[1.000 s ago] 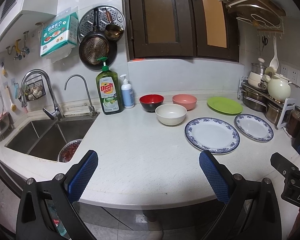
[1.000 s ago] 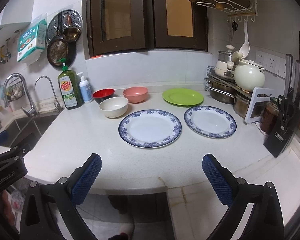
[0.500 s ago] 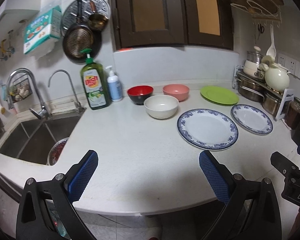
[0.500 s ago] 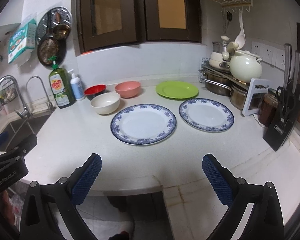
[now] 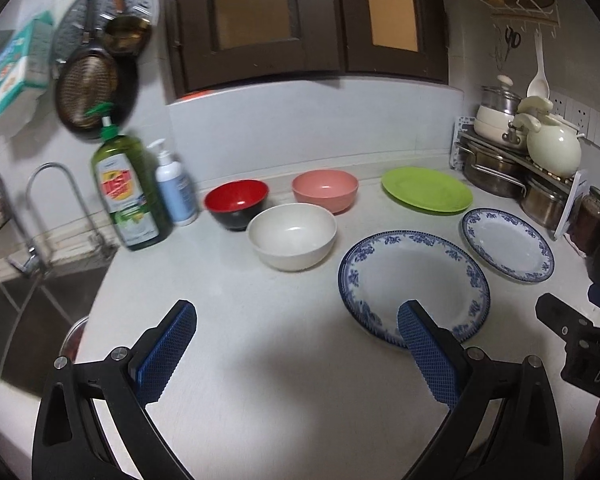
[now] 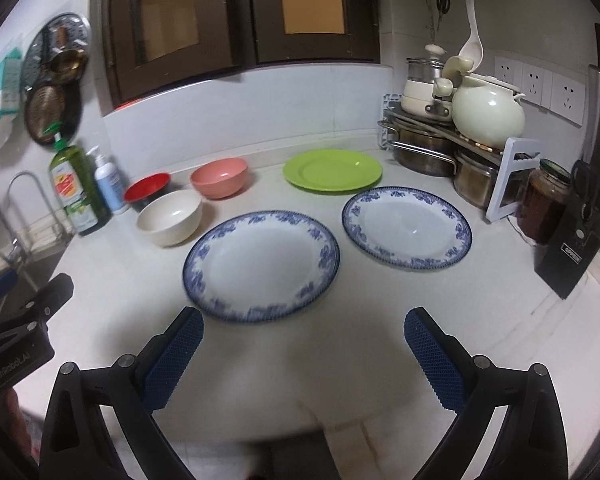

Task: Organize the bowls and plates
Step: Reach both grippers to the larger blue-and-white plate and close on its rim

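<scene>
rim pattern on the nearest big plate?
Blue floral band on white, on the big plate; clearest in the right wrist view.

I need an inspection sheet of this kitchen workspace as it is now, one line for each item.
Surface: white counter, sink at its left end.
Job's things: three bowls, red, pink, white; green plate; two blue-rimmed plates, near and far. All lie apart, none stacked.
Clutter: dish soap bottle, pump bottle, jar, knife block.
Grippers: left gripper open, empty; right gripper open, empty.
Cables: nothing seen.
Surroundings: pot rack, wall sockets, hanging pans.
</scene>
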A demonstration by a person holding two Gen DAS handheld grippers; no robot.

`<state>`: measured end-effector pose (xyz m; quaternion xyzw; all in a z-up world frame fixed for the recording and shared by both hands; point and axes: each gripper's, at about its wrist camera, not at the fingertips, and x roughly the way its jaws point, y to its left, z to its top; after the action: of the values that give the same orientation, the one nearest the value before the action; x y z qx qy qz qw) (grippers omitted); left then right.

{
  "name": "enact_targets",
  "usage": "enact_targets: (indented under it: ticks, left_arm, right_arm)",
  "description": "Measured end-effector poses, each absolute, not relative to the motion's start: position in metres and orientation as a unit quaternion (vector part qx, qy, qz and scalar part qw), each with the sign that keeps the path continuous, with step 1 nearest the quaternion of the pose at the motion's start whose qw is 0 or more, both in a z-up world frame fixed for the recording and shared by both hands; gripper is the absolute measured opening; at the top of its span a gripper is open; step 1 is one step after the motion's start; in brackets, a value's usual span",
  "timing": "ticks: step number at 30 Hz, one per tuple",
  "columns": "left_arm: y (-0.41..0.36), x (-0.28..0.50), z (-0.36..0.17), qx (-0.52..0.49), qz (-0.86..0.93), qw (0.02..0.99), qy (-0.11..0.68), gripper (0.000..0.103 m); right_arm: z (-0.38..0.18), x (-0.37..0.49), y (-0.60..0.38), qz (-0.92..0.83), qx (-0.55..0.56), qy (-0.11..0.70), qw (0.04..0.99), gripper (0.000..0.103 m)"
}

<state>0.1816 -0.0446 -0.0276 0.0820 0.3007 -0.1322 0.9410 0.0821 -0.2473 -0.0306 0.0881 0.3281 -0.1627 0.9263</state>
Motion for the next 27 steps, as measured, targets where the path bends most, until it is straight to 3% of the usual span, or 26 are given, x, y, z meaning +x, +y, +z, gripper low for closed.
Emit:
enact_targets:
  ticks: [12, 14, 27]
  left_arm:
    - [-0.090, 0.267, -0.074, 0.103, -0.193, 0.908, 0.357, 0.097]
    - [-0.100, 0.277, -0.082, 0.109, -0.189, 0.903, 0.371, 0.092]
    - [-0.131, 0.317, -0.129, 0.089, -0.163, 0.886, 0.425, 0.076]
  right_arm:
    - [-0.060, 0.150, -0.265, -0.217, 0.097, 0.353, 0.905, 0.101]
    - [-0.068, 0.161, -0.275, -0.211, 0.102, 0.363, 0.902, 0.099]
    - [-0.122, 0.222, -0.322, -0.159, 0.131, 0.423, 0.882, 0.077]
